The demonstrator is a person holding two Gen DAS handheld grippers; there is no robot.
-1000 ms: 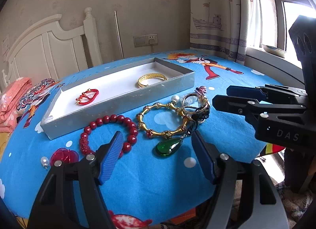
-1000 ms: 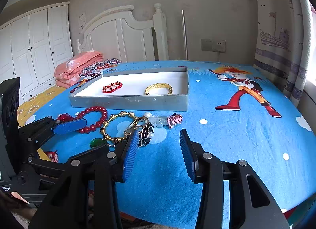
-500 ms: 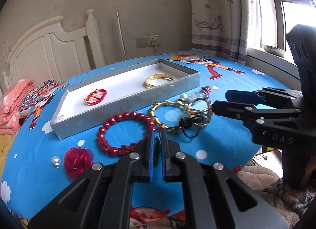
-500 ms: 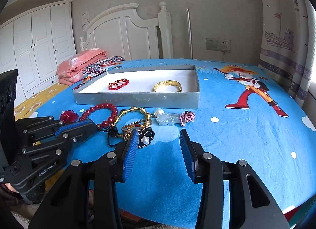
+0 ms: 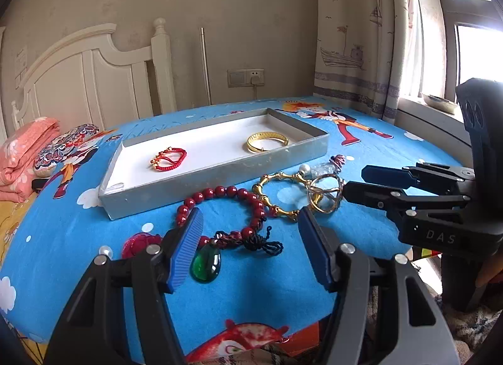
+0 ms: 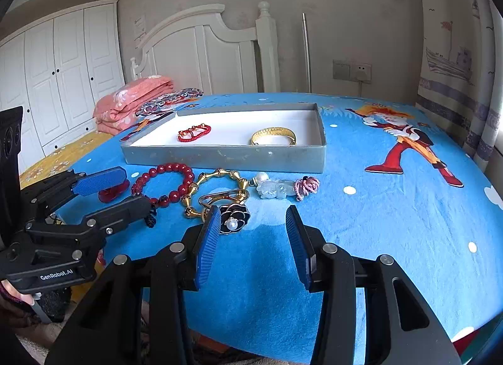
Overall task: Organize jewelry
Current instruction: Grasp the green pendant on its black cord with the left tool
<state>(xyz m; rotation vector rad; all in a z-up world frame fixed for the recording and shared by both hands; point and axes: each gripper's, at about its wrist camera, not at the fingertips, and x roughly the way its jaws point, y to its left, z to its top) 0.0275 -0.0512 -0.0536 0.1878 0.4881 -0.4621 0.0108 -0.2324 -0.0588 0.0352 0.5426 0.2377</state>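
Left wrist view: left gripper (image 5: 248, 244) hanging released over green pendant (image 5: 206, 264), slippery, light; grasping near its black cord (image 5: 261, 244) looks best.

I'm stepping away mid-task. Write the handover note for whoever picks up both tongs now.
Left tongs: open, empty, straddling the green pendant and its black cord.
Right tongs: open, empty, by the black flower ring.
Done: red cord bracelet and gold bangle lie in the grey tray.
Left on the blue cloth: pendant, red bead bracelet, gold bamboo bracelet, flower ring, pale charm with pink tassel, red flower piece.
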